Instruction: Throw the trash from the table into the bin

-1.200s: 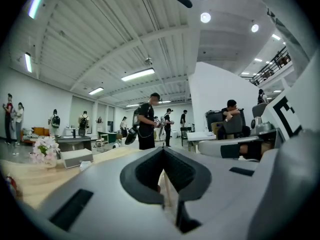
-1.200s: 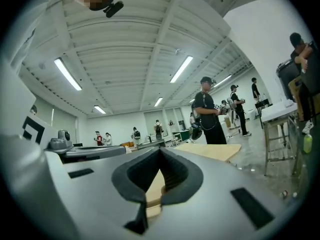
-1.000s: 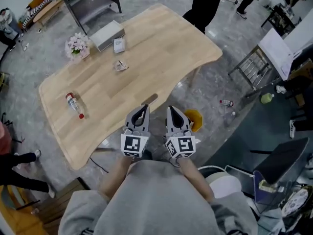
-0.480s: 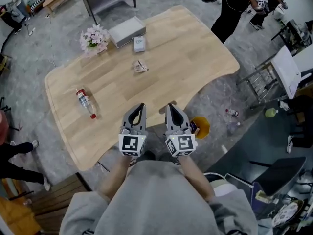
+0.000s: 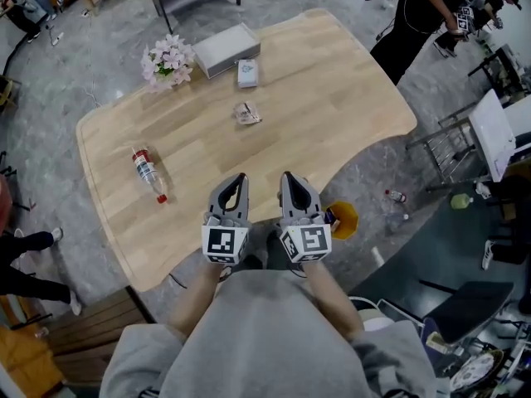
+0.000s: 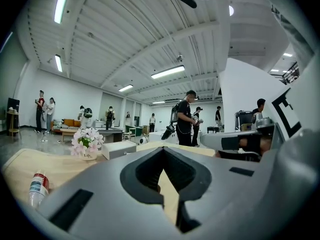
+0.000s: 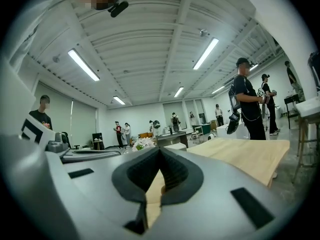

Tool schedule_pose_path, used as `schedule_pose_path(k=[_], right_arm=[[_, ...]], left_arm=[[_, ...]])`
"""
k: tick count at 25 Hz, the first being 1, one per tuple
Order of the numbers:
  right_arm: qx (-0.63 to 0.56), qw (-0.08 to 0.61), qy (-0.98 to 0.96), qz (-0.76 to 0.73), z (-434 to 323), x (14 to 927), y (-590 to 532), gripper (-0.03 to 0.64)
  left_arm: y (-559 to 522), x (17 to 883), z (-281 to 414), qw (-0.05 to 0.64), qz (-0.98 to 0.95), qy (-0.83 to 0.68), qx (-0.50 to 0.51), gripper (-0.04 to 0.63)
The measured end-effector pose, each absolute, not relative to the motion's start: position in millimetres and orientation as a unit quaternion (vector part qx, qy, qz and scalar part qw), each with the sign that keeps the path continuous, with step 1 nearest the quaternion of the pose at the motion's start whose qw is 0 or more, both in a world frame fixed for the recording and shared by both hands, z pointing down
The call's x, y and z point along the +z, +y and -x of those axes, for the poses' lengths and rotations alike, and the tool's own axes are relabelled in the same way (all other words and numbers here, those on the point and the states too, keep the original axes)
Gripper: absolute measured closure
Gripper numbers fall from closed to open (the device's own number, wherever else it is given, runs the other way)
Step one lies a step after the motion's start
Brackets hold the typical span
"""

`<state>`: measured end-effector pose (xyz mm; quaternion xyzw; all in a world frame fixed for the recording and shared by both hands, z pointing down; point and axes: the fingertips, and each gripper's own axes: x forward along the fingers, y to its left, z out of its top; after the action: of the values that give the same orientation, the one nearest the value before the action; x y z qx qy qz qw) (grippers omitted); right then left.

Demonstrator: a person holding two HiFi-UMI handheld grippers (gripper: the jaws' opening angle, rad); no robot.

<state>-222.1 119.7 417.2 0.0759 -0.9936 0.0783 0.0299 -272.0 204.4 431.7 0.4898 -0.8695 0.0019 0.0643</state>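
Note:
A plastic bottle with a red cap lies on the wooden table at the left, also seen low left as the bottle in the left gripper view. A crumpled wrapper lies mid-table, and a small white packet lies behind it. An orange bin stands on the floor under the table's near edge, right of my right gripper. My left gripper and the right one hover side by side over the near edge, both shut and empty.
A pot of pink flowers and a grey box stand at the table's far side. A person in black stands beyond the far right corner. A metal rack and small litter on the floor lie to the right.
The view has moved closer over the table, which now sits lower and more to the right in the frame. Both grippers keep their place side by side, still shut.

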Motion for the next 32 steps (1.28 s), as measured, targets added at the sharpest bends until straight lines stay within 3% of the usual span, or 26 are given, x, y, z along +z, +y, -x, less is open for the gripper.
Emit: schedule_pose_path(k=[17, 32], right_arm=[[0.115, 0.064, -0.991, 0.012, 330.7, 454.1, 38.3, 0.614], [0.137, 0.098, -0.985, 0.041, 401.2, 509.4, 44.8, 0.614]], left_arm=[[130.2, 470.5, 367.0, 0.117, -0.413, -0.903, 0.030, 0.591], [113.7, 517.3, 422.6, 0.151, -0.419, -0.893, 0.070, 0.591]])
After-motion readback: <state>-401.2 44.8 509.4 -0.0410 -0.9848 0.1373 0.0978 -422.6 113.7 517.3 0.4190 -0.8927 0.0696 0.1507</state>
